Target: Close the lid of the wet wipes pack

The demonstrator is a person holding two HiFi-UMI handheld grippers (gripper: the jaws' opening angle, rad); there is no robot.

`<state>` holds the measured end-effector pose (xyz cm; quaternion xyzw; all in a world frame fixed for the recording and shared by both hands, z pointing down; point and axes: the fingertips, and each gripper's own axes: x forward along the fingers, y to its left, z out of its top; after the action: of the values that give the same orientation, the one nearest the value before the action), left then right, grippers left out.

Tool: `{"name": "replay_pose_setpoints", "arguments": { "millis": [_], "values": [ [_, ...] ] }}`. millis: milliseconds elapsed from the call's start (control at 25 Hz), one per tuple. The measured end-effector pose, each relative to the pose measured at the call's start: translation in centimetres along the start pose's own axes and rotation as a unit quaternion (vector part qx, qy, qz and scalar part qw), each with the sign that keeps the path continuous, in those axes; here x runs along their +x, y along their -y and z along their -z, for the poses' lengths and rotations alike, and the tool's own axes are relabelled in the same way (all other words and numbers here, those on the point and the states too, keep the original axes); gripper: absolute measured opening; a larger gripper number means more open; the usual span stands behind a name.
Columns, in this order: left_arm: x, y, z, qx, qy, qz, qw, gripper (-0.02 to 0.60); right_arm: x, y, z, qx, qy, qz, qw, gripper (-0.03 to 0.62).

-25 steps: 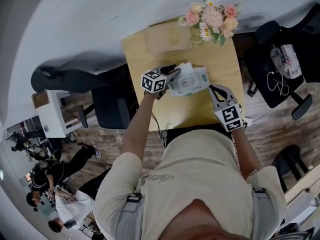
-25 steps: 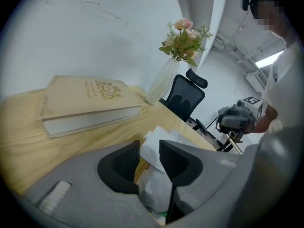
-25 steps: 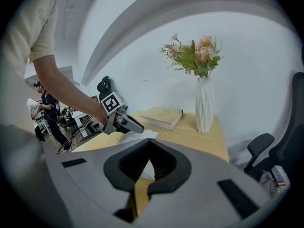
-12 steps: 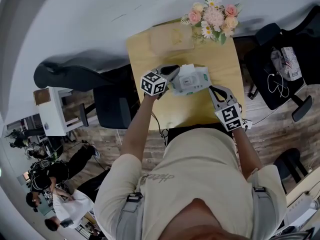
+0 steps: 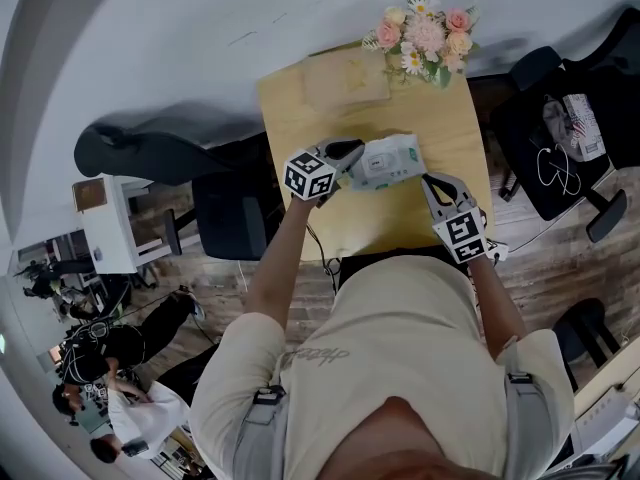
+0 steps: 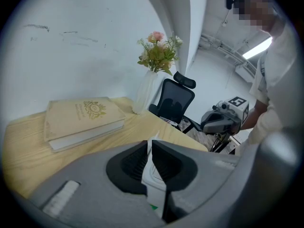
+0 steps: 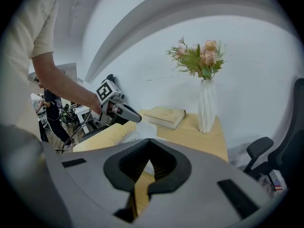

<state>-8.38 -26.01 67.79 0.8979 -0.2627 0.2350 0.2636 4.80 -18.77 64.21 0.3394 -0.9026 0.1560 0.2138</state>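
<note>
The wet wipes pack (image 5: 392,160), white with green print, lies across the middle of the wooden table (image 5: 300,118). My left gripper (image 5: 349,158) has just been closing its jaws and now pinches the pack's left end, which shows as white plastic (image 6: 154,177) between the pads. I cannot tell whether the lid is open or shut. My right gripper (image 5: 432,182) hovers at the pack's right end with its jaws shut and nothing in them. From the right gripper view, the pack (image 7: 135,131) lies just beyond that gripper's tips (image 7: 149,141), with the left gripper (image 7: 124,113) behind it.
A tan book (image 5: 345,78) lies at the table's far edge, with a white vase of flowers (image 5: 425,33) beside it at the far right corner. Black office chairs stand to the right (image 5: 555,138) and left (image 5: 150,153) of the table. People are at the lower left.
The left gripper's jaws went from wide open beside the pack to closed on its left end. That end has lifted a little. The right gripper has stayed in place.
</note>
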Motion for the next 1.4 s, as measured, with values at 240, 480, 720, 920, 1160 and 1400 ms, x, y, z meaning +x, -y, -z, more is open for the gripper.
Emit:
{"name": "replay_pose_setpoints", "arguments": {
  "millis": [240, 480, 720, 920, 1160, 1400],
  "values": [
    [-0.2, 2.2, 1.5, 0.009, -0.017, 0.022, 0.9996, 0.040, -0.1, -0.2, 0.4, 0.003, -0.002, 0.005, 1.000, 0.002],
    [0.2, 4.1, 3.9, 0.007, -0.041, 0.037, 0.9985, 0.041, 0.2, -0.7, 0.6, 0.005, -0.003, 0.007, 1.000, 0.002],
    [1.3, 4.1, 6.3, -0.007, -0.067, 0.026, 0.9974, 0.041, 0.5, -1.1, 1.1, 0.006, -0.010, 0.006, 1.000, 0.002],
    [2.0, 3.9, 7.2, -0.011, -0.097, 0.016, 0.9951, 0.041, 0.8, -1.2, 1.4, 0.006, -0.017, 0.005, 1.000, 0.002],
    [2.4, 3.0, 7.6, -0.025, -0.116, -0.014, 0.9928, 0.017, 1.3, -1.2, 1.5, 0.007, -0.020, 0.001, 1.000, 0.002],
    [2.5, 3.4, 7.5, 0.048, -0.153, -0.048, 0.9860, 0.017, 1.8, -1.4, 1.6, 0.011, -0.022, -0.006, 1.000, 0.002]
  ]
}}
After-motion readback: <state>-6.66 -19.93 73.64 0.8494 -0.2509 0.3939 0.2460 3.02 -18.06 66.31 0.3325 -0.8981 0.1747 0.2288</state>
